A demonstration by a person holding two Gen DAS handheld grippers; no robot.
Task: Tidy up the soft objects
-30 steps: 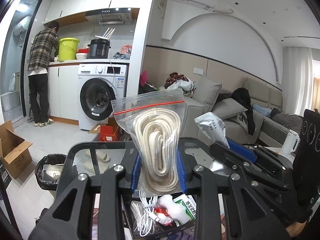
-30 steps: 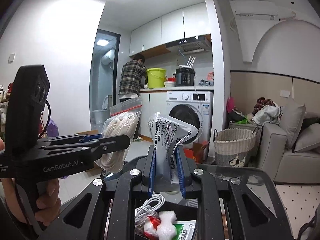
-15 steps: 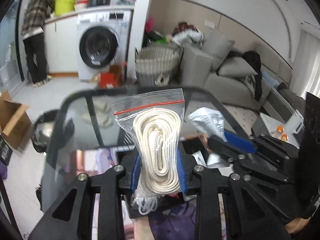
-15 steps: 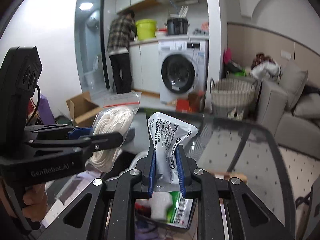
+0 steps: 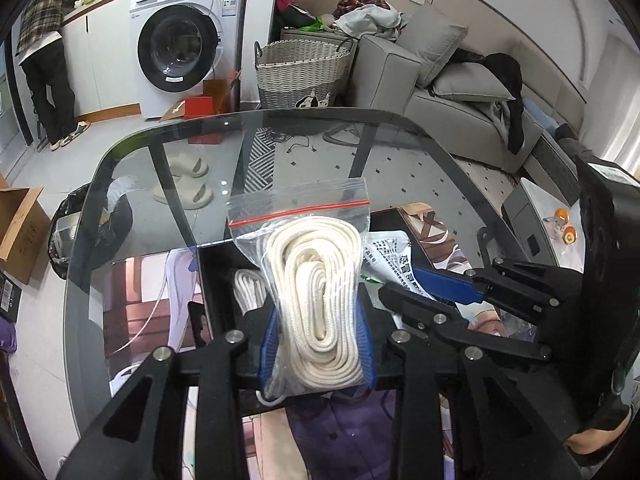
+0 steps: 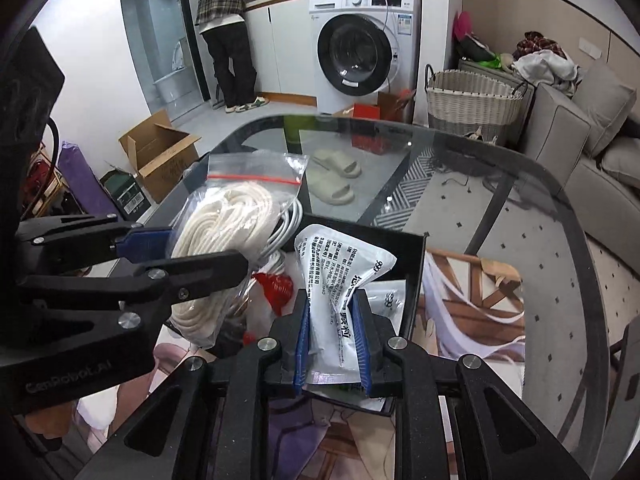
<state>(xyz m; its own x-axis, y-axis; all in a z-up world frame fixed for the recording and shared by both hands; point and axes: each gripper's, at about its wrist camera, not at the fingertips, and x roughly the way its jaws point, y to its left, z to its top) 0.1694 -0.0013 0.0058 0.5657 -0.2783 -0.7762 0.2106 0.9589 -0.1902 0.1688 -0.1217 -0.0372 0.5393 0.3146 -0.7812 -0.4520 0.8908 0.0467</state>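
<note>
Both grippers have tipped down toward the black tray [image 6: 414,264] on the glass table [image 6: 520,184]. The left gripper [image 5: 316,340] clamps the rope bag [image 5: 316,280], the right gripper [image 6: 332,340] the white packet [image 6: 340,280], both likely about to be placed.

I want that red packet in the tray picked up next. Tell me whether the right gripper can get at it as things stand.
Probably not yet. The right gripper is shut on the white printed pouch, so its fingers are occupied. The red packet lies in the black tray, partly behind the bagged rope held by the left gripper.
</note>
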